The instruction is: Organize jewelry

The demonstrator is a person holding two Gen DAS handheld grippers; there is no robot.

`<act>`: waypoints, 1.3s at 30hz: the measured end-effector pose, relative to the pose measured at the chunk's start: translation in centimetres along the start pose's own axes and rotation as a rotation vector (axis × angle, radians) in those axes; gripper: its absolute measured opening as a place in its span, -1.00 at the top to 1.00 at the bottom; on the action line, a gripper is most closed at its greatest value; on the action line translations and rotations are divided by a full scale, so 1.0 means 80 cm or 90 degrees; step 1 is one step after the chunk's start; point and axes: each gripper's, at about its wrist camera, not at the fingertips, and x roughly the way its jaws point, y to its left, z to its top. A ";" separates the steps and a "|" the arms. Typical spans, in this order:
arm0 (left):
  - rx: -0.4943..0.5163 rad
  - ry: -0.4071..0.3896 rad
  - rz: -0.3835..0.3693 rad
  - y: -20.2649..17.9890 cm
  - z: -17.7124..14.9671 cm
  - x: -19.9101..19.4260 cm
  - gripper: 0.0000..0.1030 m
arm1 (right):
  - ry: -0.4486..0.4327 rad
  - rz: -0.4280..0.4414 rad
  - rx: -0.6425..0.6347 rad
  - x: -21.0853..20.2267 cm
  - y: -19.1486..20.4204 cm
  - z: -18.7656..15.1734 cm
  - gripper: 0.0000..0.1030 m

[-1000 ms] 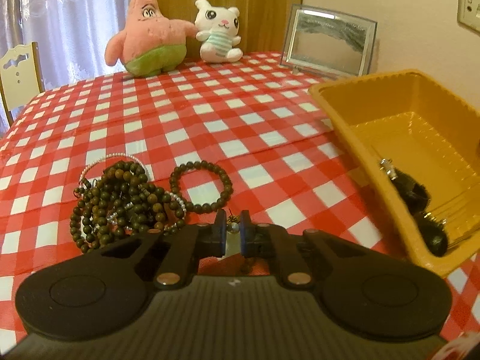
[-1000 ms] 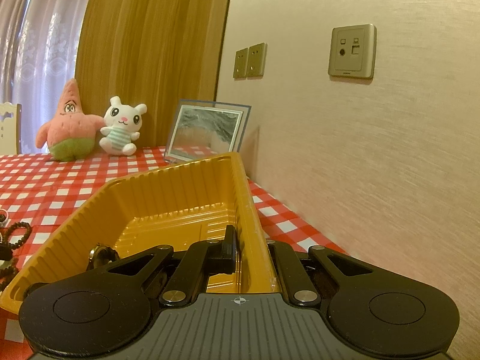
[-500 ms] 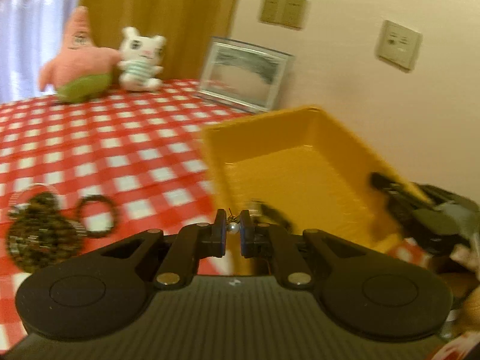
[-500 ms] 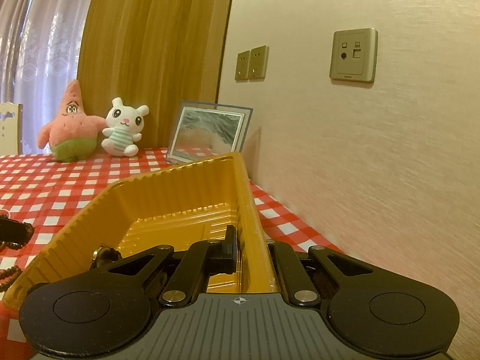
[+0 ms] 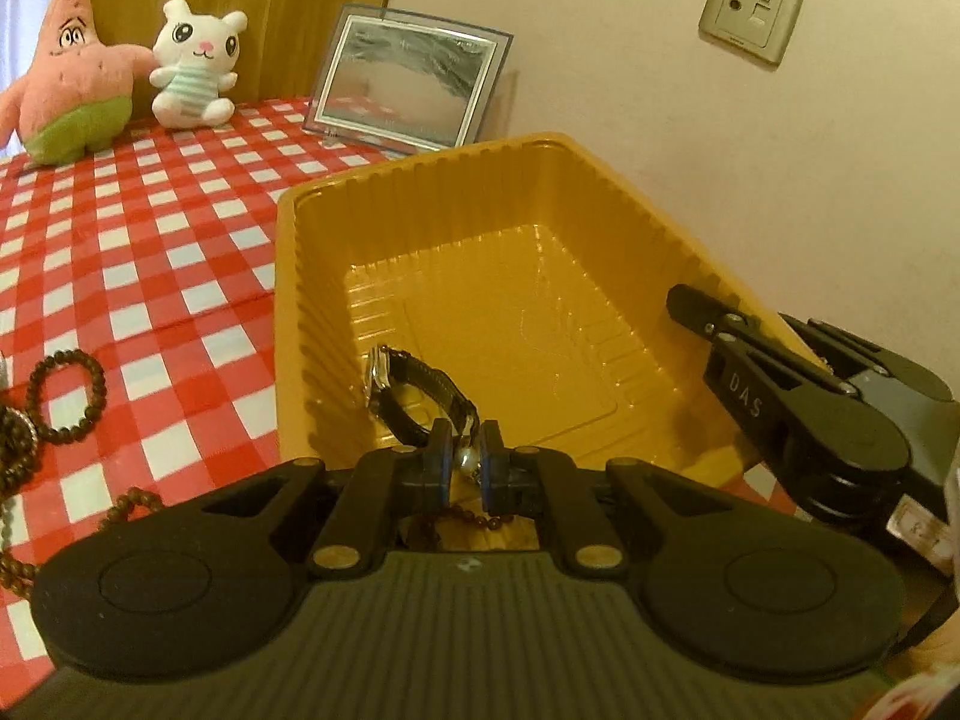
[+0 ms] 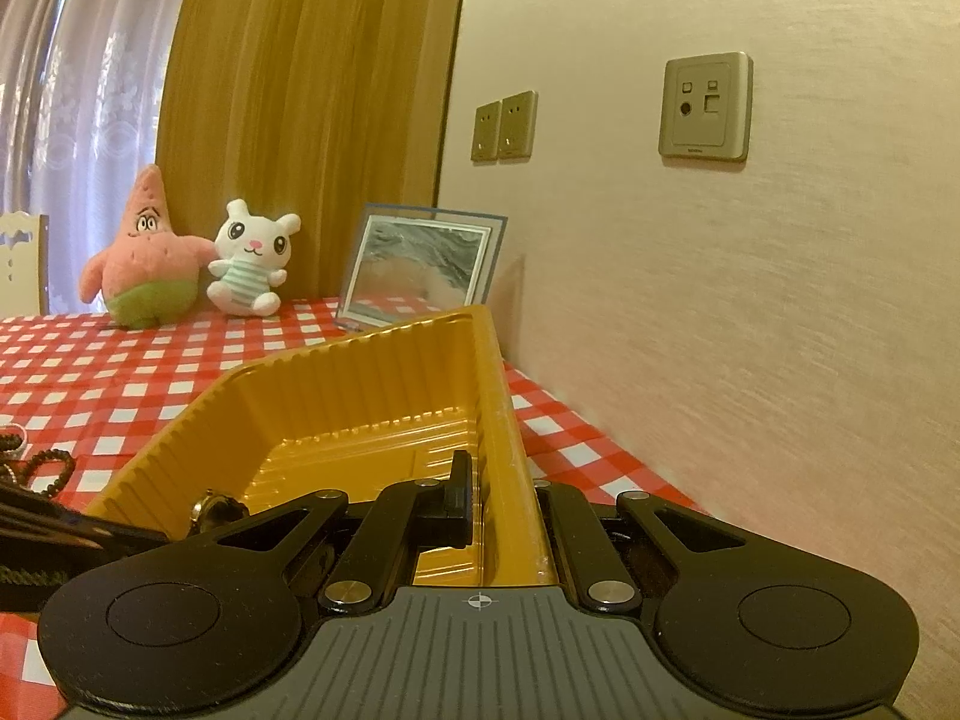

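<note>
Left hand-held gripper (image 5: 463, 463) has swung off the bead pile on the checked bench (image 5: 150, 228) and now sits over the near end of the yellow tray (image 5: 288, 324). A second ago it faced the pile with the tray off to its right. Its jaws are nearly shut, pinching a small pearl-like bead (image 5: 467, 459); a thin strand of dark beads (image 5: 480, 521) hangs below, so it looks like a beaded piece picked from the pile.

Right hand-held gripper (image 6: 501, 516) hasn't moved: closed on the tray's right wall, one finger inside, one outside, steadying it.

A watch (image 5: 414, 393) already lies in the tray. Dark bead bracelets (image 5: 66, 390) remain on the bench, left of the tray.

Read: transfer nearly done, release into the tray comes next. More pieces to move, so task is early-to-mid.
</note>
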 end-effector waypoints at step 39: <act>0.044 -0.011 0.215 0.162 -0.006 0.001 0.72 | 0.000 -0.027 -0.001 0.007 -0.004 -0.002 0.90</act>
